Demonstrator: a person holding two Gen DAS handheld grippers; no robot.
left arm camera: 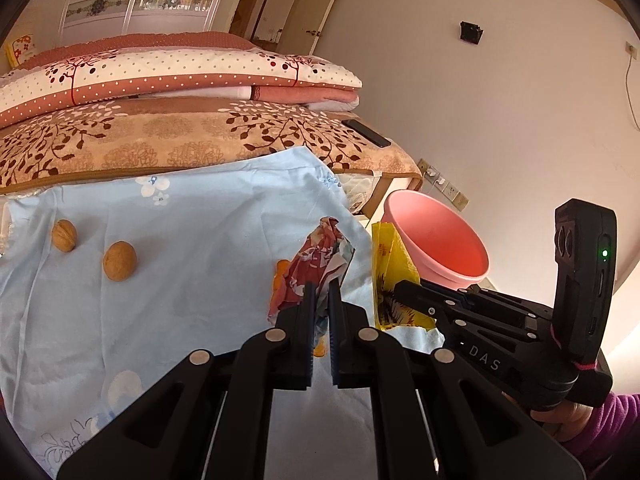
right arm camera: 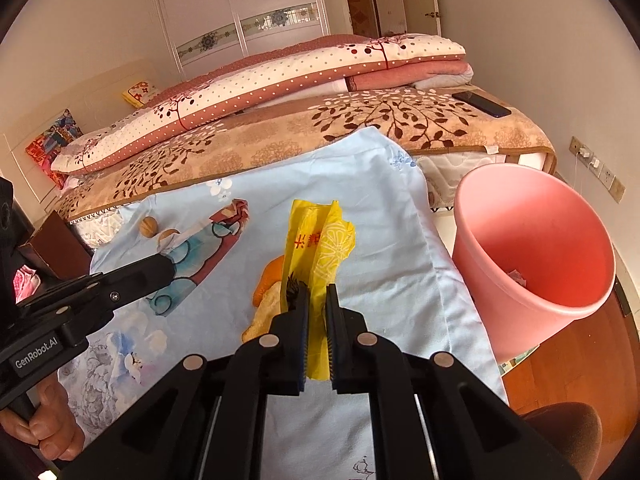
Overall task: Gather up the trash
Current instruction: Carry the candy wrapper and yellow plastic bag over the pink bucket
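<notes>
We've got both tools pinching trash over the light-blue sheet (right arm camera: 384,248) on the bed. Left tool (left arm camera: 320,292): jaws pressed together on a crumpled red/blue printed wrapper (left arm camera: 320,256), glossy, w/ white and teal patches; in the right wrist view it stretches out long and flat from the tool tip. Right tool (right arm camera: 317,300): jaws closed on a yellow wrapper (right arm camera: 320,240), thin plastic, creased lengthwise, red characters and a black feathery print near the grip, pale citrus-slice pattern on one side. Under it we see orange peel bits (right arm camera: 268,284) lying on the sheet.

Pink bin (right arm camera: 536,248) sits beside the bed, to the right of the yellow wrapper, tilted toward us in the right view; small scraps inside near the bottom. Two walnuts (left arm camera: 120,261) rest on the sheet, well apart from both tools, to the left. Black phone (right arm camera: 482,104) on the brown leaf-pattern blanket (right arm camera: 320,128) further back.
</notes>
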